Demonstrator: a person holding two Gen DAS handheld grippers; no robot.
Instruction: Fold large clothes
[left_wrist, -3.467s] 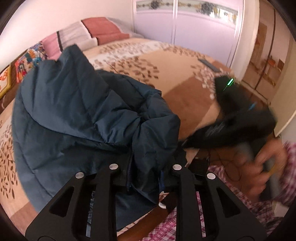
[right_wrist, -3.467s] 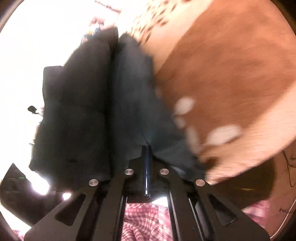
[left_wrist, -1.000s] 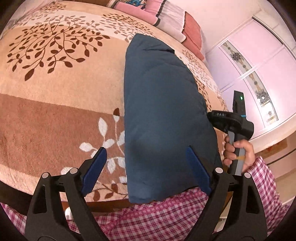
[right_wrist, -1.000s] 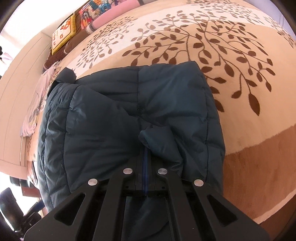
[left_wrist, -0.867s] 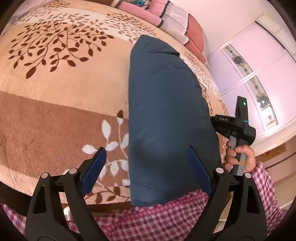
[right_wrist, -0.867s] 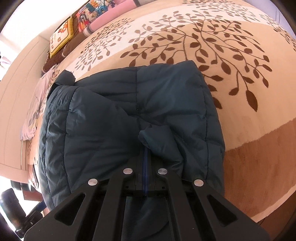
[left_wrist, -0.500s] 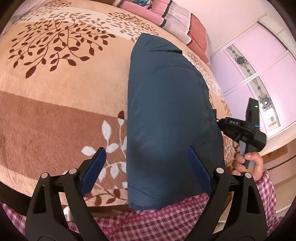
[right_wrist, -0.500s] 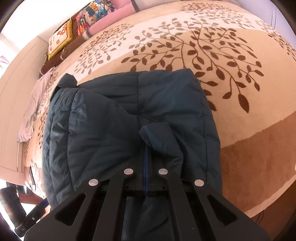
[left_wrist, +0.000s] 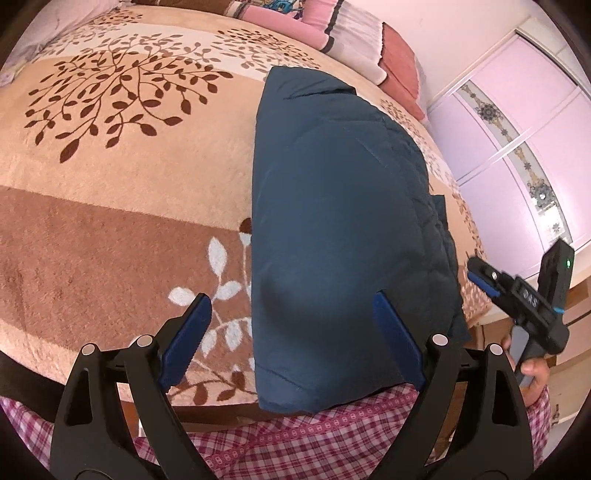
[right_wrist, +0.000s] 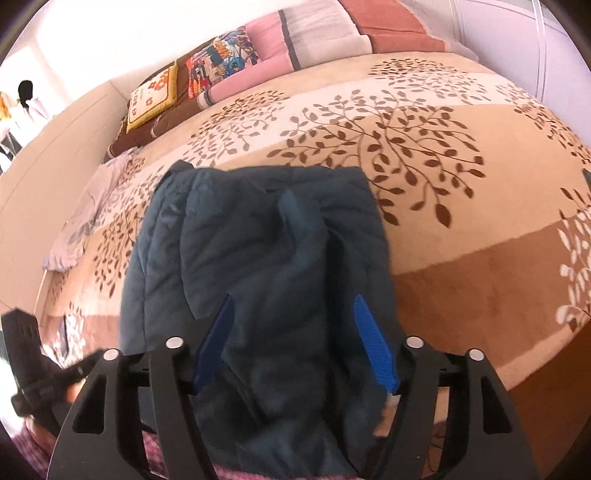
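Left wrist view: one dark blue padded jacket (left_wrist: 343, 229) lies folded into a long smooth slab on the bed (left_wrist: 110, 192), its near end hanging just over the bed's edge against a pink checked shirt (left_wrist: 314, 435). The left gripper (left_wrist: 291, 339) hovers above that near end with its fingers (left_wrist: 184, 332) spread wide and nothing between them; one blue pad is over the brown band of the blanket, the other over the jacket. Only this view shows the right gripper (left_wrist: 524, 299) from outside, held out to the side past the jacket's right edge, a hand (left_wrist: 532, 373) wrapped round its handle, and the lilac wardrobe doors (left_wrist: 524, 122) behind it.

The right wrist view shows the jacket's other face (right_wrist: 258, 266): rumpled, with one loose flap standing up along the middle, a side the left camera cannot see. The right gripper (right_wrist: 295, 343) is tipped down over it, fingers (right_wrist: 373, 347) parted wide and empty; the picture is blurred, so whether the pads brush the cloth is unclear. This view alone takes in a row of pillows (right_wrist: 258, 48) along the headboard, at least four, a crumpled pale cloth (right_wrist: 85, 218) at the bed's left side, and the left gripper (right_wrist: 40, 376) low in the corner.
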